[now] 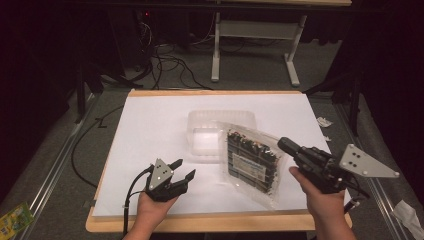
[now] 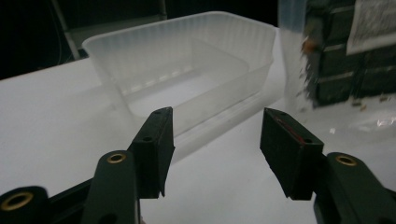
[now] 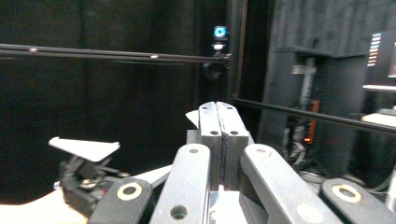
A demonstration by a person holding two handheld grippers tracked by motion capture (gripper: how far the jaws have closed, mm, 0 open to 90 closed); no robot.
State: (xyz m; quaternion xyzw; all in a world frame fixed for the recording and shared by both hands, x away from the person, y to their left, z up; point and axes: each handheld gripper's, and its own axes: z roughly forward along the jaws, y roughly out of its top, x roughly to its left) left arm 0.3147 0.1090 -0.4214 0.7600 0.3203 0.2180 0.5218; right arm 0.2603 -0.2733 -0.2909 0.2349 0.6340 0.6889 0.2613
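Note:
A clear plastic bag (image 1: 250,160) packed with dark blocks and a pale label lies tilted right of centre on the white sheet (image 1: 150,130). My right gripper (image 1: 286,145) is shut on the bag's upper right edge; in the right gripper view its jaws (image 3: 218,116) meet with a sliver of plastic between them. Just behind the bag sits an empty translucent tub (image 1: 220,120). My left gripper (image 1: 185,168) is open near the front edge and points at the tub (image 2: 187,60), with nothing between its pads (image 2: 219,140). The bag (image 2: 345,51) stands at that view's right.
The sheet covers a wooden board (image 1: 215,222) on a grey table. Cables (image 1: 165,65) and a white frame's legs (image 1: 216,55) are on the floor beyond. A green packet (image 1: 12,217) lies at the front left and crumpled paper (image 1: 407,212) at the right.

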